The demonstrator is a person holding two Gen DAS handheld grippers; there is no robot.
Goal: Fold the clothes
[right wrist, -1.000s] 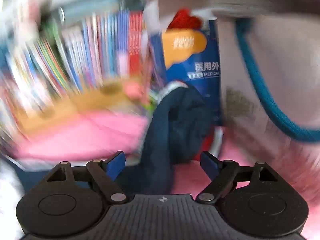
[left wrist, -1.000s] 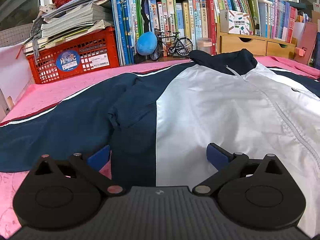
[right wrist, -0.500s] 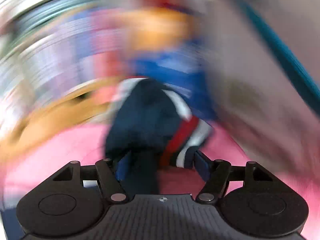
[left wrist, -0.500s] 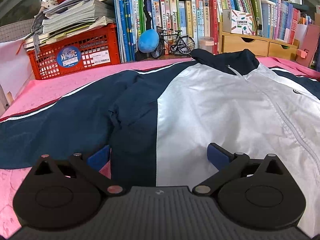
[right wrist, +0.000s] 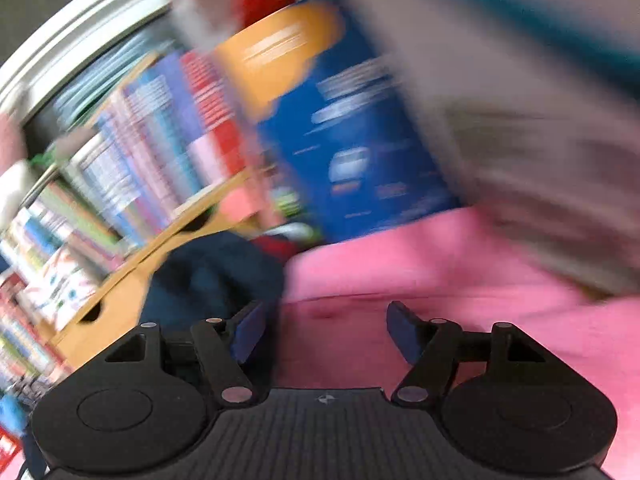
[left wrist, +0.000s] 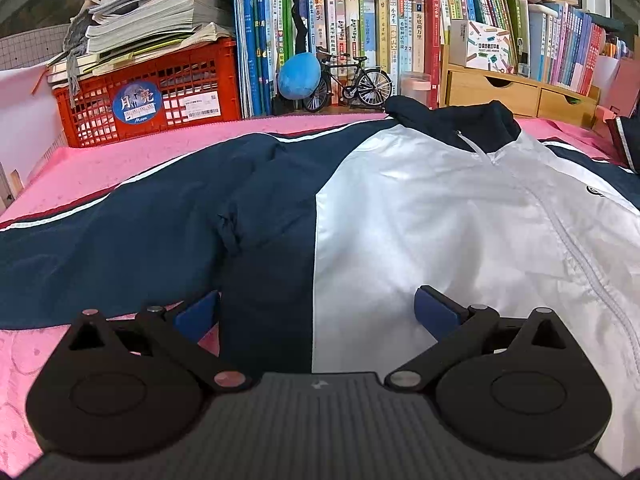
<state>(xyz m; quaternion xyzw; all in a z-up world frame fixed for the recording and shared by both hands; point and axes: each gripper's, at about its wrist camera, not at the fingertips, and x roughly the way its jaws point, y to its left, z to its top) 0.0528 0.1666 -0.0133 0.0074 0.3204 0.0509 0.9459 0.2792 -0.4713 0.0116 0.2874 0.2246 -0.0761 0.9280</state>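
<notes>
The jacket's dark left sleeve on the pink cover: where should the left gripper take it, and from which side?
Judging from the pose, take the navy sleeve at its near lower edge, coming in low from the camera's side. There the cloth lies flat on the pink cover with a free border, just ahead of the open left gripper, so one finger can slide under.

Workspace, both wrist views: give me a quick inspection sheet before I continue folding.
Surface: pink cloth, partly bare.
Job's things: navy and white jacket spread flat, zipped; one sleeve stretched out sideways.
Clutter: red crate of papers, toy bicycle, blue plush.
Grippers: left gripper open over the jacket's hem; right gripper open above pink cloth, navy fabric beside one finger, view blurred.
Cables: nothing seen.
Surroundings: bookshelf, wooden drawers.
</notes>
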